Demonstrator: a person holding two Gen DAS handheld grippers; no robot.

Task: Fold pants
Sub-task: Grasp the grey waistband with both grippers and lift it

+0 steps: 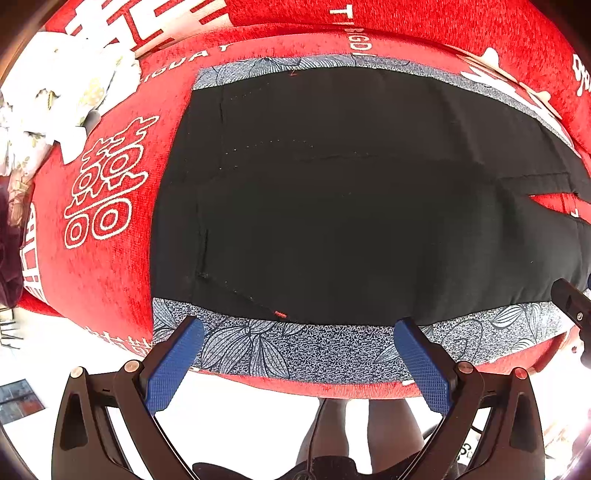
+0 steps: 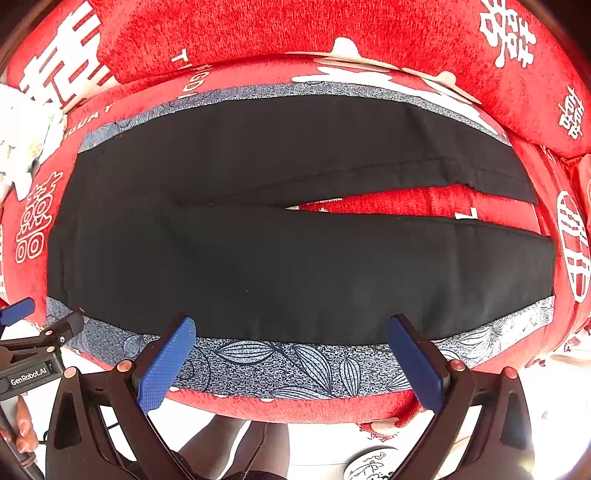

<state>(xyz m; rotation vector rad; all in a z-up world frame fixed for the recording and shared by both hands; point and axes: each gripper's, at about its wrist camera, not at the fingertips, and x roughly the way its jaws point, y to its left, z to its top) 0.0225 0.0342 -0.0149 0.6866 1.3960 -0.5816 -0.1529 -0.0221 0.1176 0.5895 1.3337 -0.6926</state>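
Note:
Black pants lie flat on a blue-grey leaf-print cloth, waistband at the left, the two legs running right with a red gap between them. In the left wrist view the waist and seat of the pants fill the middle. My left gripper is open and empty, its blue pads hovering over the near cloth edge by the waist. My right gripper is open and empty over the near edge of the lower leg. The left gripper also shows in the right wrist view.
The cloth lies on a red sofa seat with white characters; its red backrest rises behind. A white floral bundle lies at the far left. The person's legs and white floor are below the seat edge.

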